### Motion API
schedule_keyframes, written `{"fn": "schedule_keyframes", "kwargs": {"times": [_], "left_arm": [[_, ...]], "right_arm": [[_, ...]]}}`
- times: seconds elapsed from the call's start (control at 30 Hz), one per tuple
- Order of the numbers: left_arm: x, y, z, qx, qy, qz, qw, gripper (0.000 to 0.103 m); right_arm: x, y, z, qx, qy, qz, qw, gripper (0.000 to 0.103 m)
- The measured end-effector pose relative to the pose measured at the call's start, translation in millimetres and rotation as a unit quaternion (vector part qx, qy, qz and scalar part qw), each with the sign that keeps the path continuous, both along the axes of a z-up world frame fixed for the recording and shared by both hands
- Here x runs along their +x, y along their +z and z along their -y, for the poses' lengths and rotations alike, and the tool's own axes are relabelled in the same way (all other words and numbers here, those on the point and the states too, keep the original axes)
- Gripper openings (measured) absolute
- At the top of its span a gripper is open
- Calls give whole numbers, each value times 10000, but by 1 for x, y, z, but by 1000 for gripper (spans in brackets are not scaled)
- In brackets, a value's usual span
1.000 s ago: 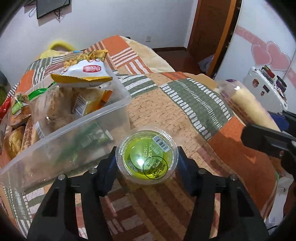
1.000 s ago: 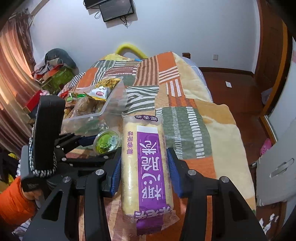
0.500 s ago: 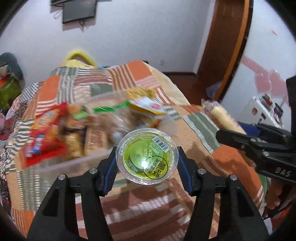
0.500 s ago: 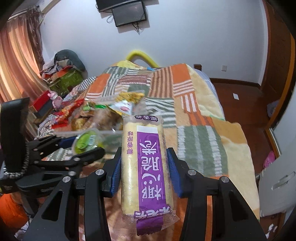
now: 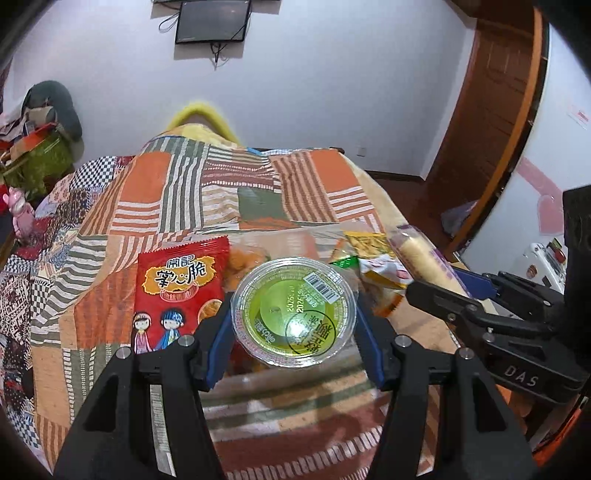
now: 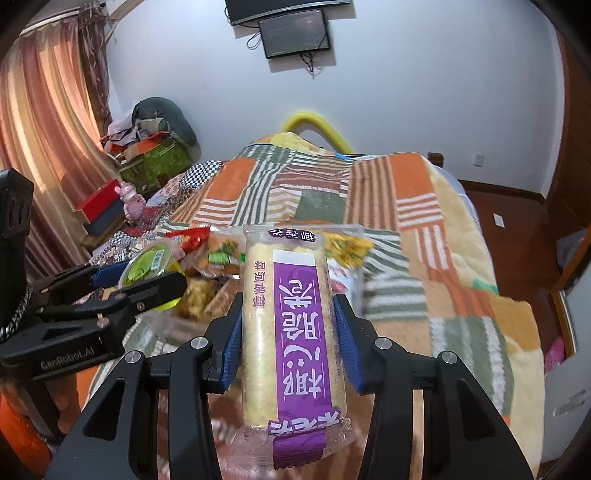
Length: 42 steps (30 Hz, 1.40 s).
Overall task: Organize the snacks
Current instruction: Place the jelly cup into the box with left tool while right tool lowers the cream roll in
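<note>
The left tongs (image 5: 293,325) grip a round green jelly cup (image 5: 293,312) at lower centre of the left wrist view, its foil lid facing the camera, a barcode and a partly legible date starting "2025" printed on top. The right tongs (image 6: 288,332) clamp a long cracker pack (image 6: 295,321) at lower centre of the right wrist view, its long axis running straight away from the camera along the fingers, its far end toward the bed's headboard. A purple band down the pack carries white Chinese characters, upside down from this side.

Compared with one second ago, both tongs have risen and tilted up: the clear bin (image 5: 295,236) that filled the left of the left wrist view now sits lower and farther, just past the cup, with far more wall showing above. The cup and the pack have not shifted in their grips.

Beyond the cup, a red snack bag (image 5: 179,291) with two cartoon children and yellow Chinese lettering lies at centre left, beside orange snacks and a yellow packet (image 5: 373,258) in the bin. At right in the left wrist view, the other tool's body reads "DAS"; at lower left in the right wrist view, the other reads "GenRobot.AI". The striped patchwork blanket (image 6: 424,206) covers the bed, and a dark screen (image 6: 295,33) hangs on the white wall at upper centre.
</note>
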<state>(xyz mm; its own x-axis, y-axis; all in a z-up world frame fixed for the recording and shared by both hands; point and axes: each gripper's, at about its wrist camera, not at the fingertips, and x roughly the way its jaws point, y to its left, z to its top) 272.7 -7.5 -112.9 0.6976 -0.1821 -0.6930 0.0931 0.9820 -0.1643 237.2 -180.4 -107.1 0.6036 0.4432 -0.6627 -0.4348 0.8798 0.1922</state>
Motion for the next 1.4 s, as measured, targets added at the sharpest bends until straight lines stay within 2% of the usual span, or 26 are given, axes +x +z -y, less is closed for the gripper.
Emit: {"fn": "schedule_keyframes", "kwargs": {"times": [0.17,0.4,0.5,0.57,0.63,0.8,0.93,1.07,1.3,1.37,1.4], "left_arm": [[16,-13,-1,-7,-6,-190,9998,59],[20,-31,2,-109,-94,-546,9984,60],[15,-27,4,-64,-121,-475,9988,62],[11,-21,5,10,-57,-324,9995,72],[6,-10,4,84,57,-110,9999,77],[-7,4,-5,-21,142,4,9999,78],[-28,9,-8,45,105,96,9999,79],[-46,5,-13,149,95,91,9998,79],[-63,-11,-25,131,168,-55,9998,80],[-64,-15,-28,179,203,-57,9996,80],[-64,-16,-30,203,218,-47,9995,80]], "right_arm": [[20,-8,-13,-83,43,-123,9999,42],[15,-12,-8,-175,-17,-258,9995,48],[9,-4,-3,-154,-26,-191,9997,48],[6,2,2,-124,-43,-136,9998,48],[1,10,5,-71,-48,-63,9999,48],[-11,12,14,28,13,-133,9999,49],[-28,-1,13,-26,180,-313,9993,52],[-43,-24,3,-237,341,-551,9976,59],[-24,-61,-24,-517,319,-1007,9931,60],[-19,-65,-24,-452,286,-1076,9928,57],[-17,-65,-25,-434,294,-1085,9927,46]]}}
